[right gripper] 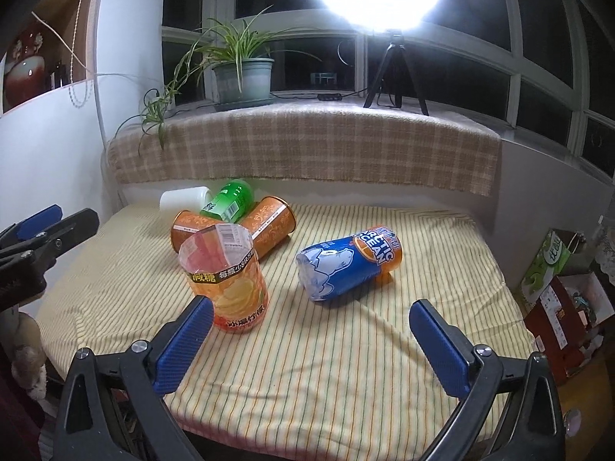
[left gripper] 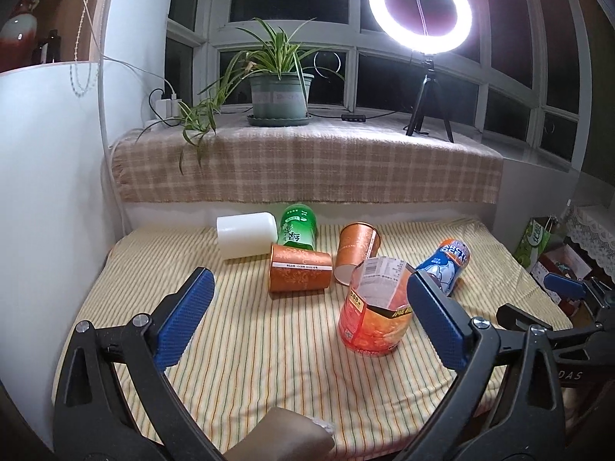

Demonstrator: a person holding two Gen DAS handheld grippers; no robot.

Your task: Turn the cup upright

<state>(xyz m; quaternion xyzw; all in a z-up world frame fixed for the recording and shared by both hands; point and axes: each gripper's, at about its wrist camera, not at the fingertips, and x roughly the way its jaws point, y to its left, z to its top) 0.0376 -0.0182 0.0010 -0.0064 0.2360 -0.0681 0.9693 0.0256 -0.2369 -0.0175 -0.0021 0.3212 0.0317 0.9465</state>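
Night window behind, ring light [left gripper: 420, 9] and potted plant [left gripper: 280, 94] on a sill draped in checked cloth [left gripper: 307, 167]. In front, a table under striped cloth [right gripper: 346, 345]. Standing upright near the table's middle, open top up: orange cup [left gripper: 374, 307] cut from a drink bottle. Lying on their sides behind it: two copper cups [left gripper: 300, 272], [left gripper: 357, 251], a green cup [left gripper: 299, 230], a white cup [left gripper: 246, 234]. To the right, also on its side: blue cup [right gripper: 346, 265] with a polar bear print. Left gripper [left gripper: 307, 315] spread wide, nothing held, right pad just beside the orange cup. Right gripper [right gripper: 311, 342] likewise spread wide, empty, low over the cloth short of the blue cup.
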